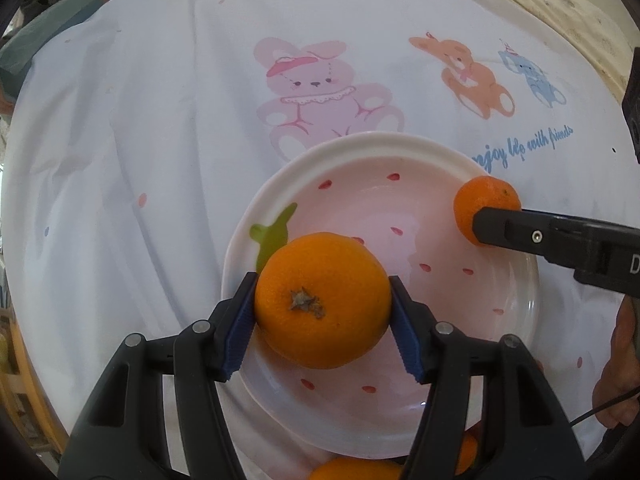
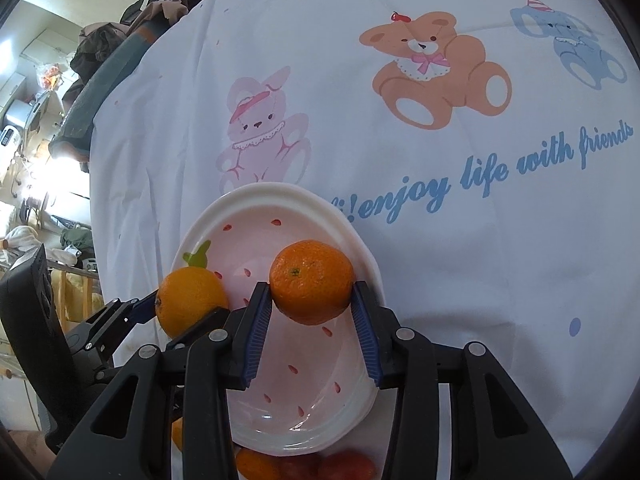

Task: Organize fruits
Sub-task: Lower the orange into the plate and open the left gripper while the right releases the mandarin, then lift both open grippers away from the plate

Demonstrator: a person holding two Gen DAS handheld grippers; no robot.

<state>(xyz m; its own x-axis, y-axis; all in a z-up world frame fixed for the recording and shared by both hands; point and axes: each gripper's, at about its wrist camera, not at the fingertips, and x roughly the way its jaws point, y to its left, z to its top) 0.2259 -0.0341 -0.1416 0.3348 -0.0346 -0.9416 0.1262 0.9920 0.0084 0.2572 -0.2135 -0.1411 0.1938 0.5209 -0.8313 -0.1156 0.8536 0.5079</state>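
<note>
Left tongs [image 1: 322,308]: pinching the larger orange [image 1: 323,300], stem end toward the camera, above the near-left part of the pink plate [image 1: 360,152].
Right tongs [image 2: 311,300]: pinching the darker orange [image 2: 312,282] over the plate's right rim.
Plate: on the cartoon-print cloth [image 1: 140,120] covering the bench.
Near edge: more fruit [image 2: 280,464] just beside the plate, probably oranges, mostly hidden.

The left hand-held gripper [image 1: 322,312] is built from matte black plastic arms, each marked by round silver screw heads; its fingers [image 1: 239,334] are faced with ribbed blue pads; the right hand-held gripper [image 2: 311,320] is made alike, with black linkage, silver screws and ribbed blue pads [image 2: 258,336]; bare skin of a hand [image 1: 618,376] is seen beside a thin black cable [image 1: 600,412].
</note>
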